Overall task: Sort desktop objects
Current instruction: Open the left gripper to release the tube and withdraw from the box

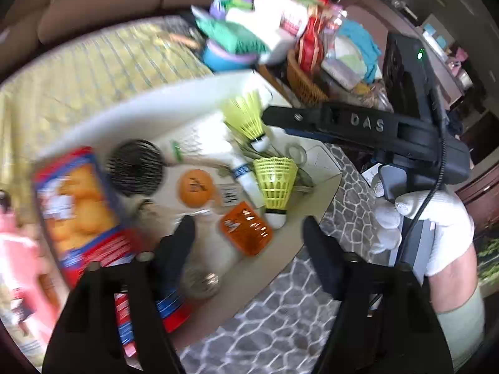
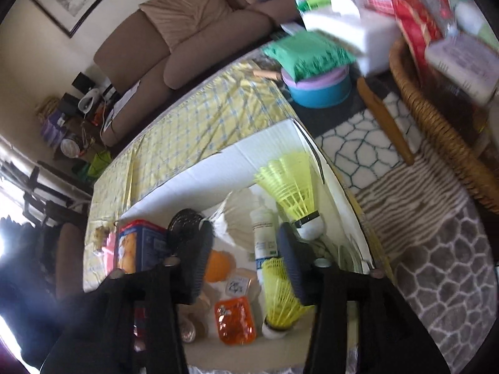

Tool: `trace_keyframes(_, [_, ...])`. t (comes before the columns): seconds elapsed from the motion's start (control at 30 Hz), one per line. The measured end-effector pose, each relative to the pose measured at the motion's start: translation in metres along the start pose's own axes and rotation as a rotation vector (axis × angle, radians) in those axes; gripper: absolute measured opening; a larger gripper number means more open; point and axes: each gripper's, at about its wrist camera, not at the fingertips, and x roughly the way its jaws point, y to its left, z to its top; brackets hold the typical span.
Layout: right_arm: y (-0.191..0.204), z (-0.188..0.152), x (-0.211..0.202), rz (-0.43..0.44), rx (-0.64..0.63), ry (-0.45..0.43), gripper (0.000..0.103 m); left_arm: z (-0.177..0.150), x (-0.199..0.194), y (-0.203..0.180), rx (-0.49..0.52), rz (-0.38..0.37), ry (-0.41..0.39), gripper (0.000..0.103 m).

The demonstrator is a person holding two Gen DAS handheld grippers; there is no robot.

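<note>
Yellow shuttlecocks (image 1: pixel 274 184), orange ball (image 1: pixel 195 188) lie in box (image 1: pixel 174 106).

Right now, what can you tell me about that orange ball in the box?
The orange ball is small, round and smooth, plastic-looking like a table tennis ball, with a dark scribbled mark on top. It rests on the floor of the shallow white box, beside the black round brush and near an orange wrapped packet. Neither gripper touches it.

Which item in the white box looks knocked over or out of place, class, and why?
The two yellow shuttlecocks lie toppled: one at the far end, one nearer, on their sides and pointing different ways. The white bottle also lies flat between them. The orange ball and orange packet sit loose beside them. Nothing looks spilled or broken.
</note>
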Motion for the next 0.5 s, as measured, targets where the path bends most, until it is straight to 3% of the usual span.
trace_keyframes(0.07, [0.01,-0.006,-0.011,-0.014,-0.025,-0.028,0.071,-0.009,-0.023,0.003,0.022,0.042,-0.046,0.092])
trace_keyframes(0.13, [0.022,-0.013,-0.021,-0.026,-0.051,-0.054,0.082,-0.023,-0.043,0.007,0.038,0.068,-0.08,0.099])
trace_keyframes(0.3, [0.048,-0.034,-0.031,-0.021,-0.085,-0.056,0.092,-0.043,-0.073,0.023,0.003,0.049,-0.098,0.103])
trace_keyframes(0.5, [0.078,-0.063,-0.036,-0.038,-0.126,-0.042,0.095,-0.065,-0.099,0.026,-0.004,0.116,-0.137,0.103])
